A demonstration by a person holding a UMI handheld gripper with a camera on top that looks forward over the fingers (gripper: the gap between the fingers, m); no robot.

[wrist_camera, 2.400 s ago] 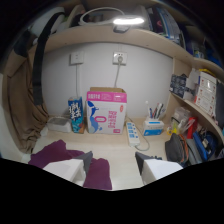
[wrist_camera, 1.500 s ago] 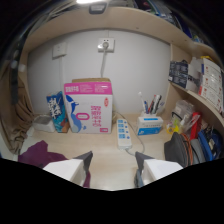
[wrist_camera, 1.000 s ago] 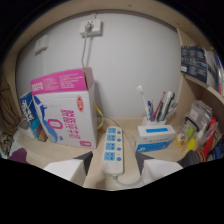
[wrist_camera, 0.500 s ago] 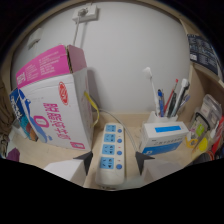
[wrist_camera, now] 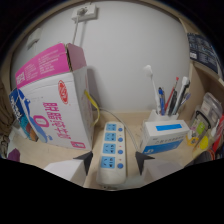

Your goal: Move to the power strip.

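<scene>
Desk surface: power strip lies between spread jaws (gap each side), pink carton beside.

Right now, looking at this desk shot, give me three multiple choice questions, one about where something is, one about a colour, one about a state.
1. Where does the power strip lie?
A. Between the pink-topped carton and the white-and-blue box
B. On top of the carton
C. Behind the pens

2. What colour are the strip's socket faces?
A. Red
B. Blue
C. Green

3. How is the gripper?
A. Shut on the strip
B. Shut on the carton
C. Open, the strip's near end between its fingers

Answers: 1 A, carton and box flank it. 2 B, blue panels show on white. 3 C, gaps show at both fingertips.
</scene>
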